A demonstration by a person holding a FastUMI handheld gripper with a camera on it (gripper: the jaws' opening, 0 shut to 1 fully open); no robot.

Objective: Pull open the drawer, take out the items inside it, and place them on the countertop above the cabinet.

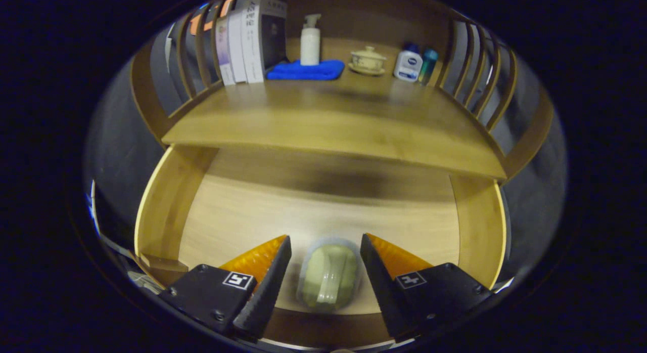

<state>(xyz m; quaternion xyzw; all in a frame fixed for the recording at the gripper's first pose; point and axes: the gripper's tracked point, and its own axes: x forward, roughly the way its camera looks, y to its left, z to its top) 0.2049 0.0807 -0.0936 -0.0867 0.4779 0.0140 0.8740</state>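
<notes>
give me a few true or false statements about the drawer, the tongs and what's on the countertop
1. The drawer is pulled open. True.
2. The tongs are shut on the pale green item. False: the fingers stand apart, one on each side of it, with gaps showing.
3. The pale green item already sits on the countertop. False: it lies on the drawer floor, between the fingers.
4. A white pump bottle stands on a blue cloth at the back of the countertop. True.
5. The lidded cup stands between the blue cloth and a white bottle with a blue cap. True.
6. The boxes lie flat in the drawer. False: they stand upright on the countertop, beside the blue cloth.
</notes>
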